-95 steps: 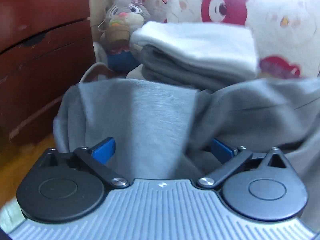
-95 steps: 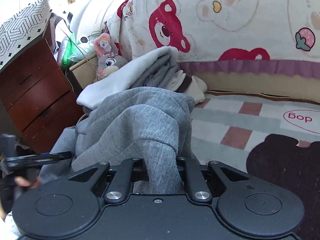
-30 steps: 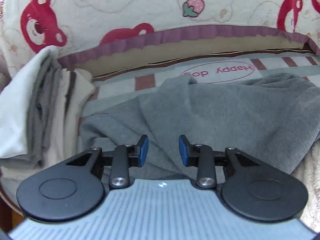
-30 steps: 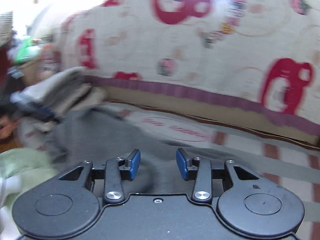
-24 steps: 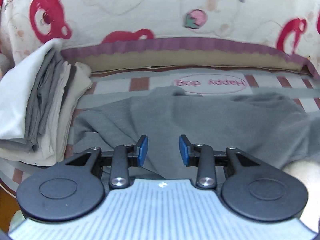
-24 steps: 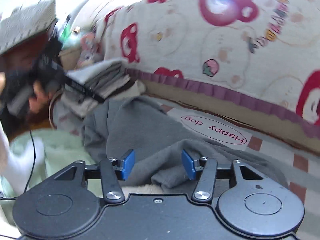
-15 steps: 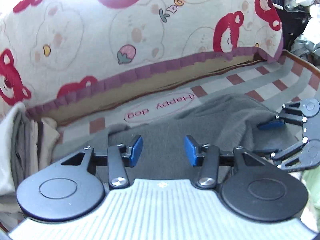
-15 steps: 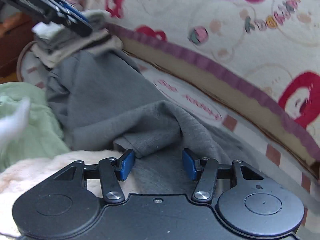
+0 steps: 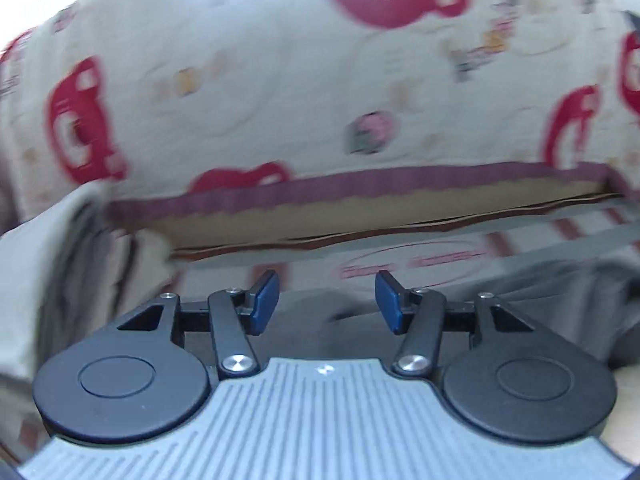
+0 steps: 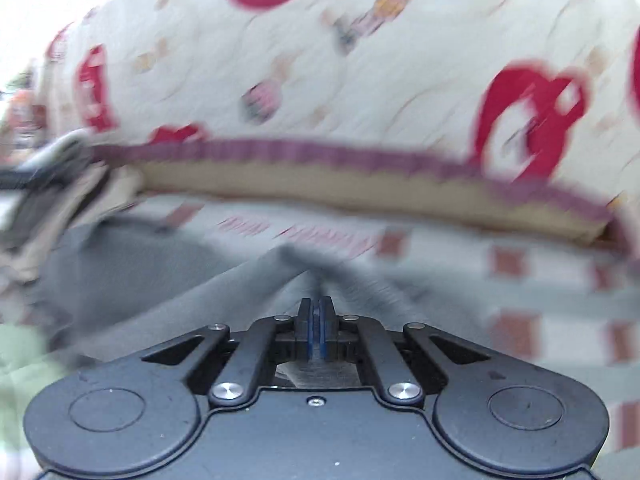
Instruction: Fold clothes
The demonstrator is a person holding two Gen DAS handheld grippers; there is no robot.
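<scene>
Garment (image 10: 160, 292) on mat (image 10: 520, 280), folded stack (image 9: 52, 280) left, blanket (image 9: 320, 100) behind.

Cream bear-print quilt (image 9: 280, 80) with red bears across the upper frame, purple frilled trim (image 9: 360, 184) along its lower edge, tan mattress side (image 10: 340, 192) beneath, checked mat (image 10: 540, 280) with pink lettering at right, pale green blanket (image 10: 16, 360) at lower left, all motion-blurred
</scene>
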